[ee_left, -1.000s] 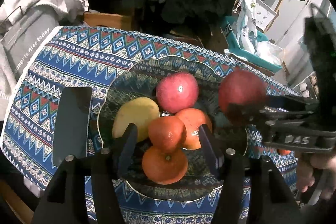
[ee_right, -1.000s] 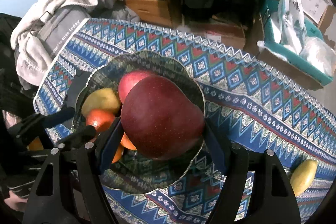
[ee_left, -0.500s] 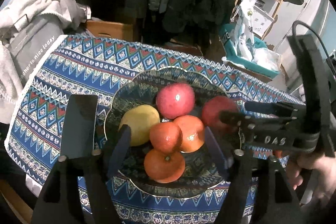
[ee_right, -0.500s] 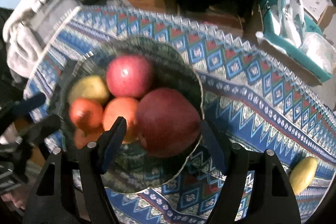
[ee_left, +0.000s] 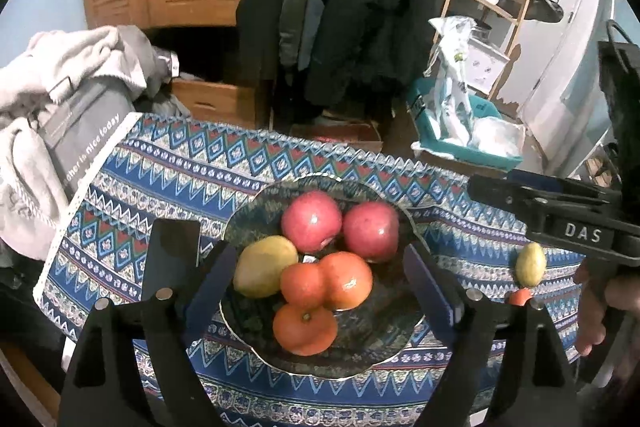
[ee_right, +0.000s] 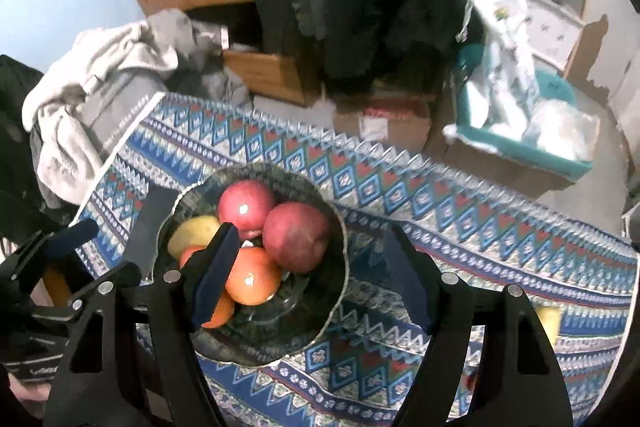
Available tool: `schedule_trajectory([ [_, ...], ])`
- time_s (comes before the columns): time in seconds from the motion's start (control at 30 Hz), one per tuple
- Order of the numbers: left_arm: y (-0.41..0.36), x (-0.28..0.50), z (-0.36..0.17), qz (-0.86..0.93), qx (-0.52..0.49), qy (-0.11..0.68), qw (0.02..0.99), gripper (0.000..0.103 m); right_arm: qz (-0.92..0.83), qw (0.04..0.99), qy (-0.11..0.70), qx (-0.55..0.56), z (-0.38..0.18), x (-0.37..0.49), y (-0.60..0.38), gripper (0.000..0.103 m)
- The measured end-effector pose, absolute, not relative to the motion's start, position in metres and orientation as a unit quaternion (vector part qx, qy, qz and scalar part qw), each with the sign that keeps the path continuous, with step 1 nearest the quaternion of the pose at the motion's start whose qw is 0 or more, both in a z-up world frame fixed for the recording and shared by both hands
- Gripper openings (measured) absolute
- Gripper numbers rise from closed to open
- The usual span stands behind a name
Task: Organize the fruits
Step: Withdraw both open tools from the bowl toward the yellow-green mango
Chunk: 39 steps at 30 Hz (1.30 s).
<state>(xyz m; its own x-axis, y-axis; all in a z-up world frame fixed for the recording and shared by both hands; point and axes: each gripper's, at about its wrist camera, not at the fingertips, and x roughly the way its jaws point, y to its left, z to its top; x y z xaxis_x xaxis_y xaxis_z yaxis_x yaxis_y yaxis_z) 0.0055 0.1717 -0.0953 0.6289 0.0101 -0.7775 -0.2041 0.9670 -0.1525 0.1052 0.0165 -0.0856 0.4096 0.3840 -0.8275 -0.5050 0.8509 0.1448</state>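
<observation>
Dark apple (ee_right: 296,237) now released into bowl (ee_right: 340,291); both claws apart, left widening; patterned tablecloth (ee_left: 168,163), cluttered room.

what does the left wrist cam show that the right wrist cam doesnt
Only the left wrist view shows the whole loose mango on the tablecloth, a small orange fruit below it, and the front orange in full. Only the right wrist view shows the left gripper from the side. Both show the bowl with two red apples.
</observation>
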Motion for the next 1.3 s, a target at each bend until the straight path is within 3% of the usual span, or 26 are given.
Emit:
schedule_trajectory([
  [0.53,0.129,-0.008,-0.034,0.028,-0.059,0.364,0.929,0.096,0.246,0.883,0.393,-0.069,-0.009,0.069,-0.03,0.08],
  [1.3,0.073,-0.005,-0.013,-0.028,-0.037,0.352,0.935,0.097,0.212,0.902,0.367,-0.08,0.011,0.042,-0.096,0.081],
])
